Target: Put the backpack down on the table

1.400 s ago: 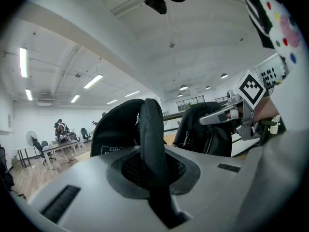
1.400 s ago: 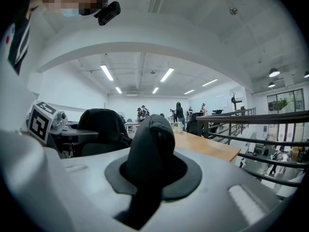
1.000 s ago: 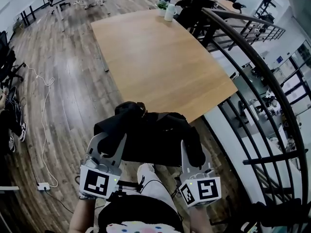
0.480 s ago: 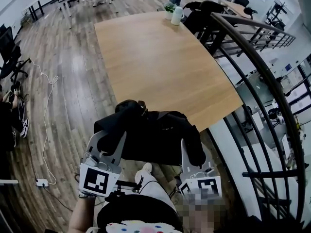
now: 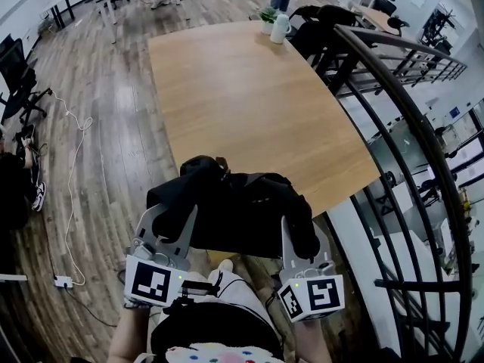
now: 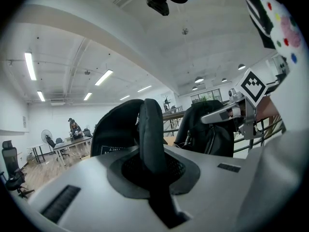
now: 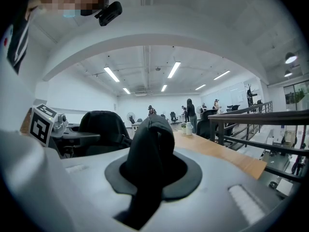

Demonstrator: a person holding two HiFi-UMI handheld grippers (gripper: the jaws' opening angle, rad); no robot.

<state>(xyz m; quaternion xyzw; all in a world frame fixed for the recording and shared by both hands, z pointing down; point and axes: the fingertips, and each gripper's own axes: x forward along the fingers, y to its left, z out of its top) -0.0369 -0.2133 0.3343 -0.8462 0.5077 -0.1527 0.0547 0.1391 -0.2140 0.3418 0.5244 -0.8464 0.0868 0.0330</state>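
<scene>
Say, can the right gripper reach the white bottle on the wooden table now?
Probably not: the right gripper is shut on the black fabric backpack, and the white bottle stands at the wooden table's far end.

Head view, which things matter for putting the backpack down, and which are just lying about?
Job: backpack, held by left tool and right tool; wooden table.
Lying about: white bottle, potted plant, office chair.

One backpack (image 5: 240, 216), one table (image 5: 249, 104), two grippers (image 5: 168, 222) (image 5: 302, 234)
</scene>
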